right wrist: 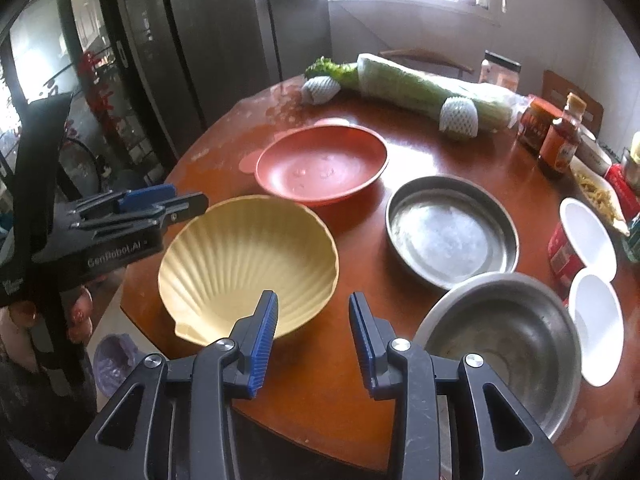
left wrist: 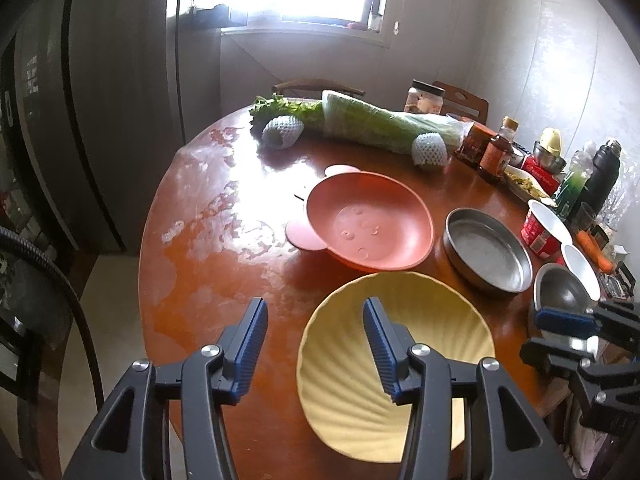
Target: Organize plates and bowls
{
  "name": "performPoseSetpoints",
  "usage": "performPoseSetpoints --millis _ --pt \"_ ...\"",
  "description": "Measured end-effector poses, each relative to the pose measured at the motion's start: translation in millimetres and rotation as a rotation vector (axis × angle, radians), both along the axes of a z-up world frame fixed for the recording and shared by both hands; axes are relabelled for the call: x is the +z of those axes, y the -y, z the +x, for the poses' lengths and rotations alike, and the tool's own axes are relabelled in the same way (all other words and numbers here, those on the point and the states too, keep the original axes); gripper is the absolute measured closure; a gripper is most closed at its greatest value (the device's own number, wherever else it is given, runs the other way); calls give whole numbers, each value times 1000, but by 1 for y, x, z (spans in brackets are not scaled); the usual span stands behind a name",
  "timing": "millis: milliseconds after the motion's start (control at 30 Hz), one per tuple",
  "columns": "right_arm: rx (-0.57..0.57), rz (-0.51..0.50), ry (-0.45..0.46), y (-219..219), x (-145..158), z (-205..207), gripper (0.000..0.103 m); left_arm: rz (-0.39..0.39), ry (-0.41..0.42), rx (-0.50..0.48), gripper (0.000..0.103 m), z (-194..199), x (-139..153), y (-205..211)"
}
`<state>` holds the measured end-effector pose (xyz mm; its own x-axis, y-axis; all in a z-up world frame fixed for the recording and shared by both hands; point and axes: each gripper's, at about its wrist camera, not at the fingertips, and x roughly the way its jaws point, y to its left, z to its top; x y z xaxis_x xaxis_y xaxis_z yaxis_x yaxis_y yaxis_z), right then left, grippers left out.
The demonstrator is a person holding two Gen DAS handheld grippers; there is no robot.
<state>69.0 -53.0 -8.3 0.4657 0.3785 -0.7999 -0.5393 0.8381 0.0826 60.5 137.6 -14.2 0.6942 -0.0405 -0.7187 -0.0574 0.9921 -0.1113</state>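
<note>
my left claw (left wrist: 316, 330): released, above yellow shell bowl (left wrist: 400, 360) rim
my right claw (right wrist: 314, 322): released, empty
bench (right wrist: 400, 152): pink bowl (right wrist: 320, 166), steel pan (right wrist: 450, 230)

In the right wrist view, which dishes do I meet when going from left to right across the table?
Yellow shell-shaped bowl → pink bowl → flat steel pan → deep steel bowl → white bowl.
</note>
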Motion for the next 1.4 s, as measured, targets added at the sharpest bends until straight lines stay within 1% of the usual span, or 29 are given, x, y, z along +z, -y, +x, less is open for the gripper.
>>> performPoseSetpoints --millis 133,200,300,433,500,633,800,1000,1067,1133,1167,1300,1400 --pt "-5 9 35 -1 13 5 63 7 3 1 53 1 4 5" --pt "-10 18 54 -2 21 10 60 9 0 -1 53 3 5 6" --pt "-10 22 74 -5 30 20 60 13 -4 -5 52 8 5 7" --pt "-31 14 106 -13 40 40 59 6 -12 -8 51 17 4 7" --pt "-37 10 119 -18 42 50 54 -4 -24 -11 51 23 1 6" --pt "-69 13 121 -28 42 75 54 -11 -43 -13 49 36 -3 4" --pt "-134 3 76 -38 31 109 53 -59 -76 -9 47 58 -9 -3" --pt "-230 -64 19 -43 1 147 53 -70 -108 -6 45 82 -18 -10" --pt "-231 -76 8 -47 -9 155 53 -73 -124 -8 45 88 -22 -11" --pt "-238 -67 -36 -47 -20 164 53 -76 -137 -12 45 93 -26 -12" --pt "-242 -67 -43 -48 -25 168 53 -78 -143 -14 45 96 -27 -12" --pt "-240 -82 -29 -52 -33 174 53 -87 -153 -24 45 104 -31 -13" --pt "-241 -86 -36 -55 -36 177 53 -87 -166 -31 45 110 -34 -13"
